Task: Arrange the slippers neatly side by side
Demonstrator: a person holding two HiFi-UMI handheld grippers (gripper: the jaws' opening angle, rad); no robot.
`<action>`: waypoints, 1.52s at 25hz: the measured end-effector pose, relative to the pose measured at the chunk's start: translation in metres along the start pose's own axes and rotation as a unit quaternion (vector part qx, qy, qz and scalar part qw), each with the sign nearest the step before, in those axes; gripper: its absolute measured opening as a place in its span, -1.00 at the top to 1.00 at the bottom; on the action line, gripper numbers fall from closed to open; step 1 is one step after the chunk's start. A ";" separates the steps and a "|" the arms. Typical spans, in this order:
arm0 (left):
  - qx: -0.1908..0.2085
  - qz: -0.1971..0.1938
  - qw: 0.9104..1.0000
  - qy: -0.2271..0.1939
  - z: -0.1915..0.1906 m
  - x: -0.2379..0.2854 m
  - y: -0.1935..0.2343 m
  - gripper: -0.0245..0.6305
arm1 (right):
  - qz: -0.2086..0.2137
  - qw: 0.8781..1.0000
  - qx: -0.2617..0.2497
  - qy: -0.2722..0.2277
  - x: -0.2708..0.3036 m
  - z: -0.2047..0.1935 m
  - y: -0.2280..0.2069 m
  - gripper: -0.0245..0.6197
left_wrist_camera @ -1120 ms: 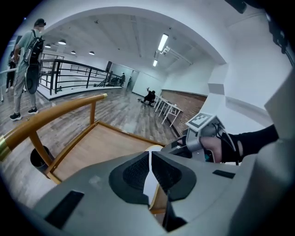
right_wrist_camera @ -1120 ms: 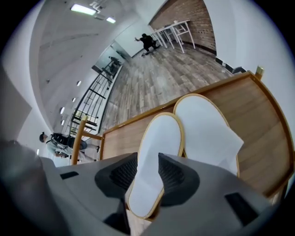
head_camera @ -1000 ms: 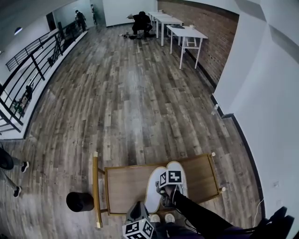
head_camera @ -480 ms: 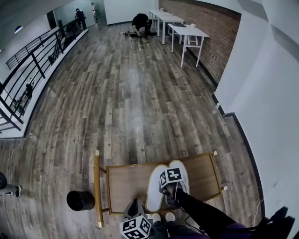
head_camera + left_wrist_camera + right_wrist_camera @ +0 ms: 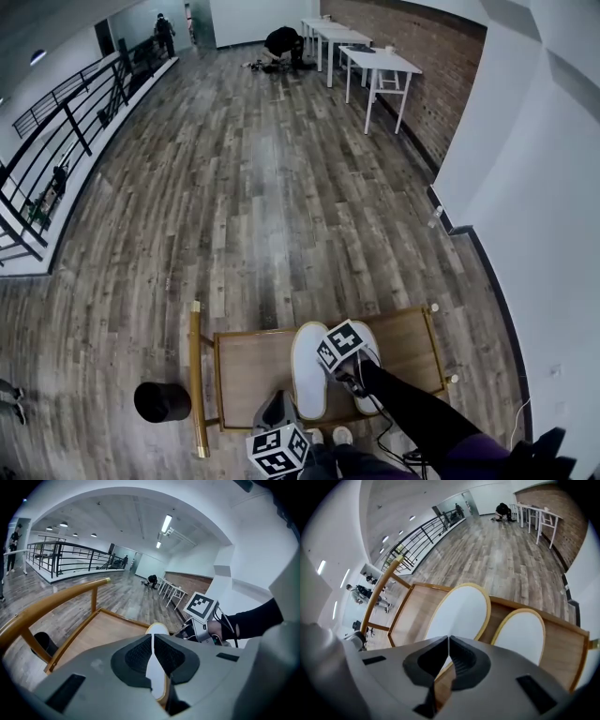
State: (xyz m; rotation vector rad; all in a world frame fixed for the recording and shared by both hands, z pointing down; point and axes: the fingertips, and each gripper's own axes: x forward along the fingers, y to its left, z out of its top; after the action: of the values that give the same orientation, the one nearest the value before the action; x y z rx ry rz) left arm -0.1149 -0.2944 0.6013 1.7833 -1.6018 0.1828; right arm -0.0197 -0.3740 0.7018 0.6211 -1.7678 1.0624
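Note:
Two white slippers with yellow rims lie toes-away on a wooden tray (image 5: 248, 370). The left slipper (image 5: 309, 380) (image 5: 459, 611) shows whole. The right slipper (image 5: 373, 394) (image 5: 520, 630) is partly covered by my right arm in the head view. My right gripper (image 5: 338, 350) (image 5: 448, 639) hangs over the gap between them, near the left slipper's inner heel edge. Its jaws are shut, with nothing visibly clamped. My left gripper (image 5: 277, 411) (image 5: 153, 637) waits at the tray's near edge, shut and empty, and the left slipper (image 5: 157, 629) shows beyond its tips.
The tray has a raised wooden rim and a golden handle rail (image 5: 192, 375) (image 5: 56, 599) on its left. A black round bin (image 5: 161, 403) stands on the floor beside it. White tables (image 5: 375, 66), a brick wall and a black railing (image 5: 66, 112) are far off across the plank floor.
The right gripper's marker cube has turned and edged slightly away from me, and the arm has swung rightward. A narrow gap now shows between the slippers. The left gripper has hardly moved.

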 end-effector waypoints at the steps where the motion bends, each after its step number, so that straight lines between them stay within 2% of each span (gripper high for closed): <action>1: 0.007 -0.003 1.000 0.000 0.002 0.004 -0.003 0.87 | 0.001 1.000 -0.012 0.005 0.001 0.001 0.000 0.90; 9: 0.049 -0.025 0.998 0.006 0.010 0.023 -0.021 0.87 | 0.006 0.998 -0.059 0.006 0.011 0.002 0.000 0.90; 12: 0.048 -0.024 0.999 0.005 0.012 0.026 -0.024 0.87 | 0.006 0.998 -0.058 0.002 0.010 0.003 -0.002 0.90; 15: 0.048 -0.024 0.999 0.007 0.012 0.027 -0.027 0.87 | 0.024 0.998 -0.062 -0.010 0.006 0.004 0.001 0.90; 21: 0.051 -0.026 0.998 0.009 0.011 0.028 -0.031 0.87 | 0.038 0.993 -0.112 -0.021 0.005 0.008 0.011 0.89; 29: 0.048 -0.021 0.999 0.008 0.012 0.025 -0.029 0.87 | 0.057 0.986 -0.152 -0.050 0.005 0.011 0.023 0.83; 31: 0.045 -0.018 0.999 0.006 0.013 0.025 -0.027 0.87 | 0.061 0.984 -0.156 -0.066 0.002 0.014 0.026 0.73; 36: 0.039 -0.012 0.999 0.000 0.016 0.024 -0.021 0.87 | 0.040 0.980 -0.174 -0.085 -0.008 0.022 0.023 0.64; 38: 0.038 -0.012 0.999 -0.002 0.017 0.024 -0.022 0.87 | 0.038 0.982 -0.148 -0.114 -0.023 0.029 0.015 0.64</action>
State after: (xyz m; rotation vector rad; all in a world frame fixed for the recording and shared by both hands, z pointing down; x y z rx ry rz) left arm -0.0956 -0.3246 0.5933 1.8612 -1.5958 0.2318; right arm -0.0348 -0.3931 0.6702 0.5078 -2.1133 0.7787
